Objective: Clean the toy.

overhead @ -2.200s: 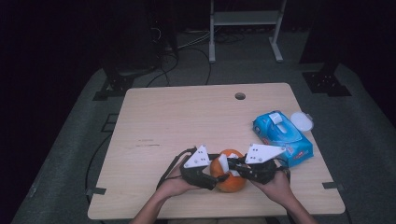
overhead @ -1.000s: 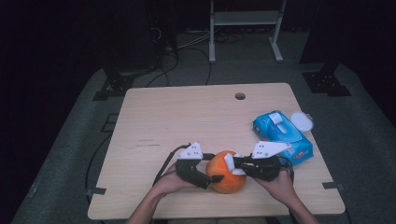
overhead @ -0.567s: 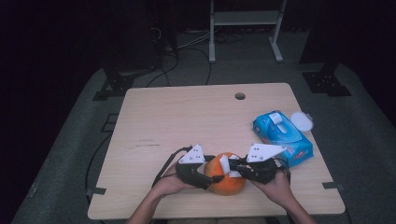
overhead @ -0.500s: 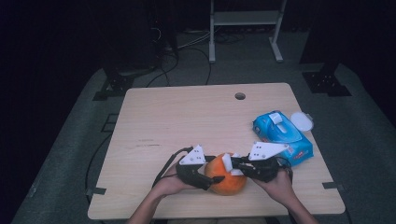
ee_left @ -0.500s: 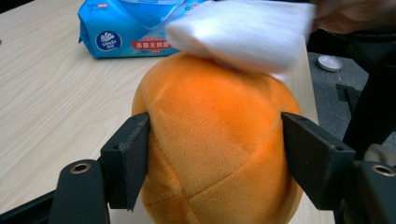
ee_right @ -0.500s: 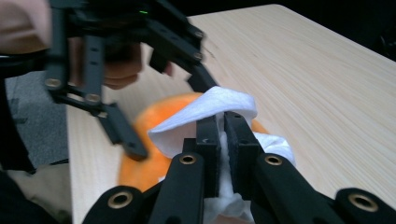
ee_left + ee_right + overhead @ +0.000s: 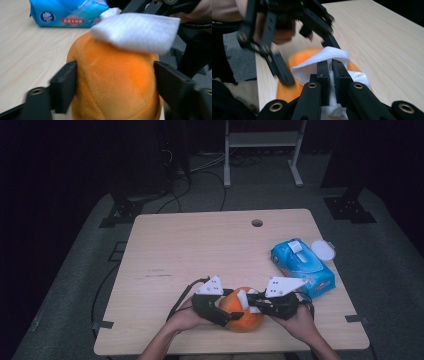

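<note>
Orange plush toy (image 7: 115,82) between left claw (image 7: 115,85) jaws, white wipe (image 7: 136,32) atop.

Lying on the wooden table (image 7: 200,250), toward its right edge: a blue tissue pack (image 7: 302,267), angled. Sitting just beyond that pack's far right corner: a small white round lid (image 7: 323,251). Showing farther along the tabletop from the pack, near the far edge: a round cable hole (image 7: 257,223). Standing beyond the table on grey carpet: a metal stand (image 7: 262,150).

one orange plush toy (image 7: 243,312), one white wipe (image 7: 136,31), one wipes pack (image 7: 302,267), one lid (image 7: 323,251).
</note>
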Available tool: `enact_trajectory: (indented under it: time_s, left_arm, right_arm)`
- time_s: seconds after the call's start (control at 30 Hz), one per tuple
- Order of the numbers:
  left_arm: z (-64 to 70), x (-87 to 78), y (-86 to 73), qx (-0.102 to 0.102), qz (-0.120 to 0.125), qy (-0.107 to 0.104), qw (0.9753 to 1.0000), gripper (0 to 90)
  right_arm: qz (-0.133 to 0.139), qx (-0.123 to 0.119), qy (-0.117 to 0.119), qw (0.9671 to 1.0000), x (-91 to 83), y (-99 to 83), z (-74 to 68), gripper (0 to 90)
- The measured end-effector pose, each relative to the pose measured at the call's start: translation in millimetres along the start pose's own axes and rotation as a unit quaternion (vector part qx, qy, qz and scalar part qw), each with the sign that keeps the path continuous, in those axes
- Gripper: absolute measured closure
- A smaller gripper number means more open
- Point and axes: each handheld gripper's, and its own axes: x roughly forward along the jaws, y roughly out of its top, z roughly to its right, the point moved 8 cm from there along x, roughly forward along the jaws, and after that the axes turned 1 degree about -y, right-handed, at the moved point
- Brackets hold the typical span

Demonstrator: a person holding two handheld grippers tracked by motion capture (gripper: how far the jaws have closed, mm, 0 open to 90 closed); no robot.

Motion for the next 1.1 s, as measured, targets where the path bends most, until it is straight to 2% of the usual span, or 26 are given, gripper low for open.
enact_trajectory:
  time_s: [0.07,0.13,0.17,0.2,0.23,0.3,0.33,0.37,0.43,0.47,0.5,0.57,0.6,0.67,0.77,0.83,0.9,0.93,0.97,1.0,1.07,1.1]
  left_arm:
    - [2.0,-1.0,2.5,0.025,0.003,0.013,0.9996,31.2]
    - [1.6,-4.9,7.7,0.040,0.024,0.025,0.9986,34.0]
    - [1.2,-7.0,10.8,0.050,0.038,0.031,0.9976,34.8]
    - [1.3,-9.3,14.4,0.069,0.047,0.044,0.9956,35.7]
    - [1.6,-10.1,16.3,0.078,0.050,0.052,0.9943,36.7]
    - [1.7,-9.5,17.8,0.114,0.045,0.072,0.9899,36.7]
    - [1.5,-8.1,15.1,0.129,0.032,0.073,0.9885,36.4]
    - [1.9,-5.6,12.1,0.131,0.029,0.069,0.9885,35.8]
    - [1.3,-2.5,7.4,0.124,0.027,0.057,0.9903,30.4]
    - [0.2,-1.8,6.4,0.107,0.027,0.048,0.9927,26.4]
    - [-1.4,-2.7,7.0,0.097,0.031,0.045,0.9938,20.7]
    - [-6.6,-5.1,7.7,0.066,0.033,0.047,0.9962,15.7]
    - [-8.1,-4.8,6.7,0.064,0.029,0.050,0.9963,15.6]
    - [-7.1,-4.1,4.1,0.074,0.020,0.048,0.9959,23.1]
    - [-5.7,-5.2,3.9,0.085,0.013,0.047,0.9952,24.9]
    - [-4.5,-5.9,2.7,0.097,0.011,0.042,0.9944,27.3]
    - [-4.4,-7.6,1.3,0.101,0.009,0.039,0.9941,29.3]
    - [-5.3,-8.8,0.8,0.098,0.011,0.037,0.9945,30.5]
    - [-6.1,-9.0,0.0,0.091,0.016,0.036,0.9951,31.1]
    - [-7.6,-10.0,-1.5,0.092,0.015,0.034,0.9950,31.2]
    - [-12.1,-12.0,-4.3,0.082,0.018,0.034,0.9959,31.3]
    - [-14.0,-13.1,-5.4,0.078,0.018,0.034,0.9962,31.3]
  right_arm:
    - [0.004,-0.009,0.000,1.0000,3.5,5.6,-4.4,84.2]
    - [0.010,-0.015,-0.004,0.9998,3.0,11.4,-4.5,84.2]
    - [0.017,-0.011,-0.006,0.9998,0.4,14.5,-2.9,84.2]
    - [0.026,-0.008,-0.008,0.9996,-3.2,17.4,-0.9,84.2]
    - [0.037,-0.007,-0.011,0.9992,-7.9,20.8,1.2,84.2]
    - [0.044,-0.008,-0.022,0.9988,-12.8,23.6,4.2,84.2]
    - [0.045,-0.007,-0.028,0.9986,-14.3,23.6,6.8,84.2]
    - [0.043,-0.003,-0.029,0.9987,-13.9,21.8,9.4,84.2]
    - [0.022,-0.001,-0.031,0.9993,-7.1,11.3,13.9,84.2]
    - [0.017,0.002,-0.029,0.9994,-4.6,7.3,14.1,84.2]
    - [0.012,0.005,-0.024,0.9996,-1.5,2.2,14.1,84.2]
    - [0.013,0.007,-0.024,0.9996,-1.2,0.2,14.4,84.2]
    - [0.013,0.007,-0.026,0.9995,-1.9,0.8,15.0,84.1]
    - [0.017,0.010,-0.026,0.9995,-1.0,2.8,14.7,84.2]
    - [0.018,-0.005,-0.022,0.9996,4.6,8.0,3.1,84.1]
    - [0.023,-0.015,0.000,0.9996,10.4,14.3,-10.7,84.1]
    - [0.016,-0.030,0.001,0.9994,13.0,15.8,-15.5,84.1]
    - [0.013,-0.038,-0.002,0.9992,13.1,15.9,-15.2,84.2]
    - [0.014,-0.034,-0.003,0.9993,11.8,15.8,-13.2,84.2]
    - [0.015,-0.029,-0.007,0.9994,9.8,15.3,-8.4,84.2]
    - [0.009,-0.019,-0.030,0.9993,5.4,10.1,5.9,84.2]
    - [0.011,-0.003,-0.037,0.9993,2.8,5.4,15.8,84.2]
